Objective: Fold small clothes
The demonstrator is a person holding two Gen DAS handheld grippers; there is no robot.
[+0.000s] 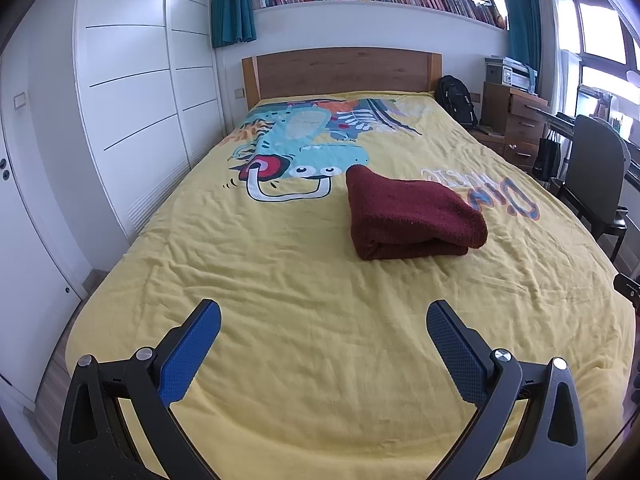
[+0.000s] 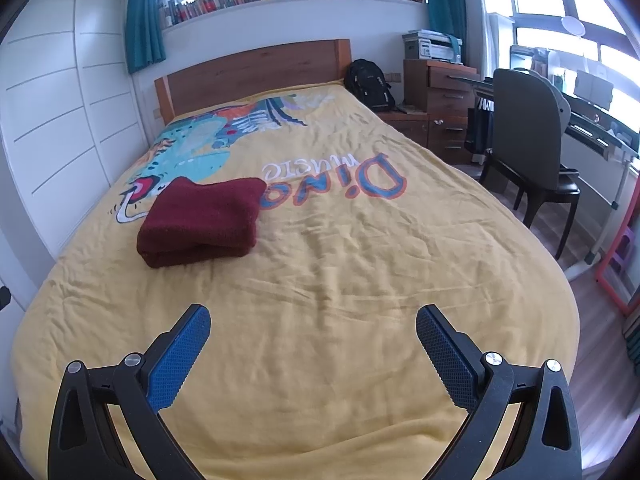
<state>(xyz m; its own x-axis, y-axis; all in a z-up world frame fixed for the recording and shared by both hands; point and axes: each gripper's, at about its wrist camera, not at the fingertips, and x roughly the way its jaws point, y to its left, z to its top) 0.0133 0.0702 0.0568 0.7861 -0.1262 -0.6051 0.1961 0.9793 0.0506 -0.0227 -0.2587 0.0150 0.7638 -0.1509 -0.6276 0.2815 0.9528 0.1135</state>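
The maroon knit garment [image 1: 412, 216] lay folded thick (edges rounded) on the yellow bed [image 1: 280, 280]; left claw [image 1: 324, 330] and right claw [image 2: 313, 334] gaped wide, empty.

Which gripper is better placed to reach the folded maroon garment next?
Marginally the left gripper, I'd judge: the maroon garment lies closer to its centreline. From the right gripper it sits far left. Both are open and empty.

Maroon garment [image 1: 412, 216], seemingly folded, on bed [image 1: 280, 280]
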